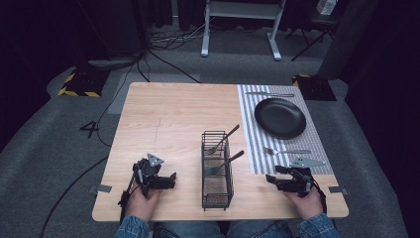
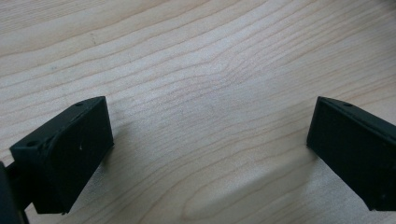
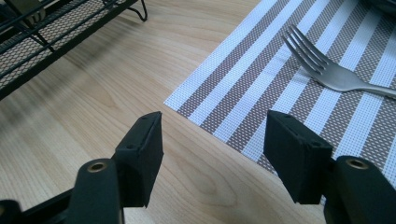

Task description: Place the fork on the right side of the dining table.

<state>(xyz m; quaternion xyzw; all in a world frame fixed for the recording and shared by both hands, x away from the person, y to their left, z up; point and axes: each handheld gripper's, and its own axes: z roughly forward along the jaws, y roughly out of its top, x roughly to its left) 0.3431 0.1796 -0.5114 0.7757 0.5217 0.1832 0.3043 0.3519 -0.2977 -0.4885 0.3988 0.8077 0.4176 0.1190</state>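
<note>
My left gripper (image 1: 172,179) rests low on the wooden table (image 1: 163,119) near its front left, open, with bare wood (image 2: 210,70) between its jaws. My right gripper (image 1: 270,179) sits at the front right, open as well, at the near corner of a striped placemat (image 1: 257,148). A silver fork (image 1: 287,151) lies on that mat just beyond the right gripper, its tines (image 3: 303,46) pointing toward me in the right gripper view. A black plate (image 1: 280,117) sits farther back on the mat, with a knife (image 1: 270,94) beyond it.
A black wire basket (image 1: 217,198) stands between the two grippers; two black-handled utensils (image 1: 225,139) lean out of its far half. Its side (image 3: 46,42) lies left of the right gripper's jaws. Cables and white desk legs (image 1: 204,47) lie on the floor behind the table.
</note>
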